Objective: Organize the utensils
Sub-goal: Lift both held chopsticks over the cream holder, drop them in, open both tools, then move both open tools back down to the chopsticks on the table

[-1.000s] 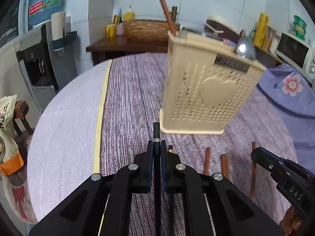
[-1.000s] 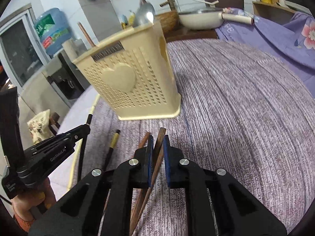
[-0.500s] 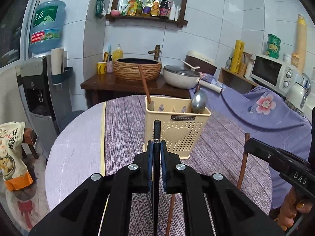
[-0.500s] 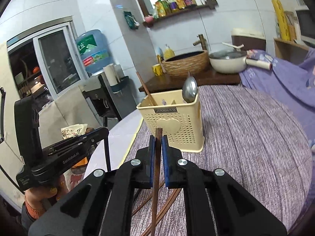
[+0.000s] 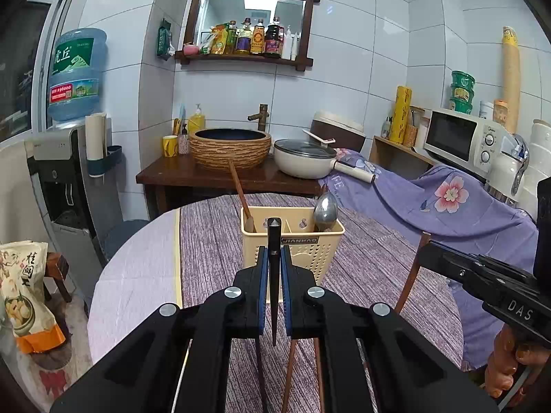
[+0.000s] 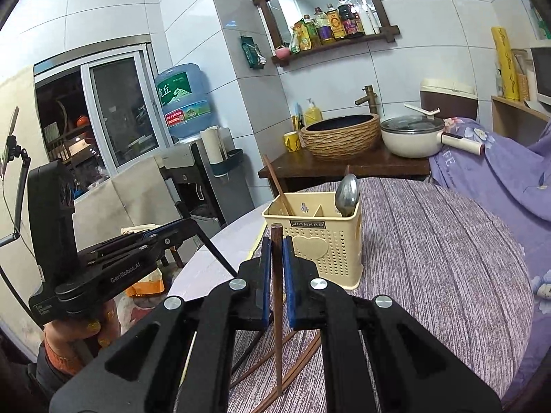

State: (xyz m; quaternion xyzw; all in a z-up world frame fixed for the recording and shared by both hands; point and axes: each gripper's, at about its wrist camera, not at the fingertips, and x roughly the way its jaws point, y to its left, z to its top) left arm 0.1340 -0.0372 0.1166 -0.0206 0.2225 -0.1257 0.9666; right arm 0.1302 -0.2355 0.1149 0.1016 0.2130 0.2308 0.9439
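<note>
Left wrist view: the left claw is pinching a black chopstick, upright, its top at 12 o'clock in front of the caddy. The caddy already holds a brown stick in its 9 o'clock slot and a spoon in its 3 o'clock slot, so I judge the job part done. More chopsticks lie on the worktop at 6 o'clock, mostly hidden by the claw. At 3 o'clock the right claw shows side-on, a stick hanging below it.

Right wrist view: the right claw is pinching a brown chopstick, upright before the caddy. Loose chopsticks remain at 6 o'clock; their number is hard to count. The left claw sits at 9 o'clock, the black stick slanting from it. Both held sticks are left to drop in.
</note>
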